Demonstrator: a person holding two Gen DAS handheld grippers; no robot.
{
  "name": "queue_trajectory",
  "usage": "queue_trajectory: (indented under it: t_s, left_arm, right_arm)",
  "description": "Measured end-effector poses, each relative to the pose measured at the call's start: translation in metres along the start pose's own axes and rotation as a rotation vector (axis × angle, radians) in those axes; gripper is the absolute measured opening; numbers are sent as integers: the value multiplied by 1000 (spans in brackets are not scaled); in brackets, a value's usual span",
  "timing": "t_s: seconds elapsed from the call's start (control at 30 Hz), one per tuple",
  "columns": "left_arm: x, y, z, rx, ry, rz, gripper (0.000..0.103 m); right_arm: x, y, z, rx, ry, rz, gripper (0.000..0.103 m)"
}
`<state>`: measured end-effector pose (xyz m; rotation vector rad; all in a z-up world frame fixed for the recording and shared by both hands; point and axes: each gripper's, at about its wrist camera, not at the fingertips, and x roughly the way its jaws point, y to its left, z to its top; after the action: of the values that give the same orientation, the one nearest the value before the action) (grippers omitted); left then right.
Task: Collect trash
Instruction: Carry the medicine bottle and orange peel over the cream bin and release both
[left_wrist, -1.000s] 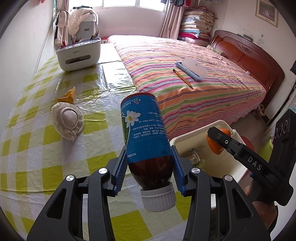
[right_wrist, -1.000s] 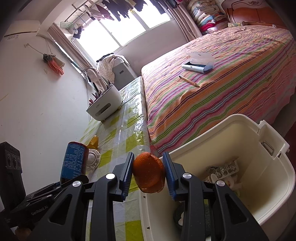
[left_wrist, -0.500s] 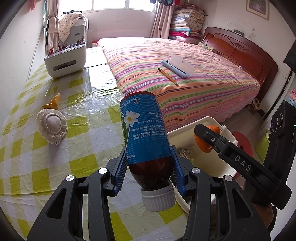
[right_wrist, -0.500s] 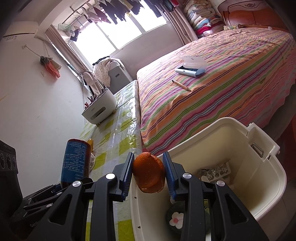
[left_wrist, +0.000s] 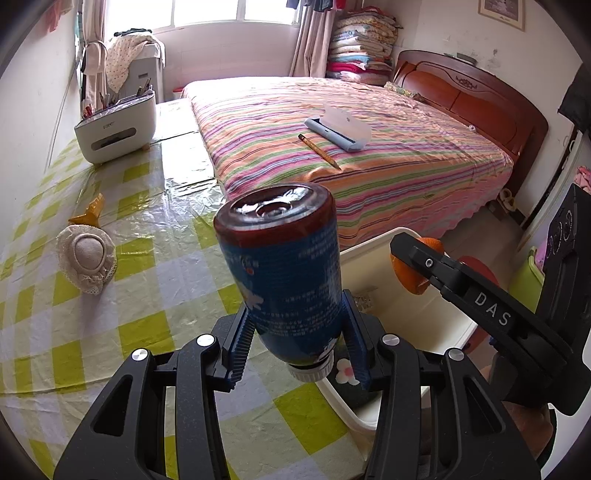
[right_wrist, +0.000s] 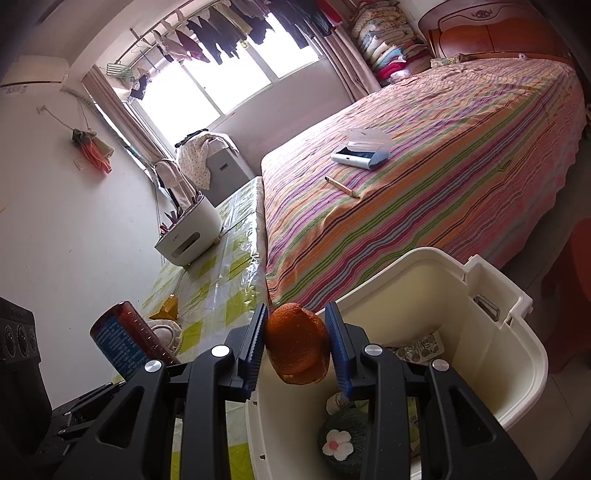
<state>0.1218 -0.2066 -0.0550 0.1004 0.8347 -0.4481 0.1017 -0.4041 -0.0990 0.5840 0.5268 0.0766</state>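
Holding scraps and a flowered green piece, the cream bin (right_wrist: 517, 373) sits under grippers clamping bottle (left_wrist: 284, 277) and orange peel (right_wrist: 297, 343).

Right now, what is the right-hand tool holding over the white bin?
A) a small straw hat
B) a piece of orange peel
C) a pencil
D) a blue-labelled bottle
B: the right tool is clamped on the orange peel above the open white bin.

Both grippers are matte black plastic with slotted, triangular cut-out arms and round silver screws at the joints. The left gripper (left_wrist: 295, 354) and right gripper (right_wrist: 297, 350) carry blue ribbed pads (right_wrist: 255, 350). One arm bears white "DAS" lettering.
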Motion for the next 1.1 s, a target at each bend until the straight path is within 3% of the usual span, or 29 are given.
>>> queue_trajectory:
  t_s: [0.7,1.1]
  left_arm:
    - [1,-17,6,31,-72,-26,42]
    - [10,-35,-2,68,-48,-44,43]
  right_arm:
    - [-8,-11,1,37,-36,-20,33]
    - [-14,-20,5,81,-64,-45,35]
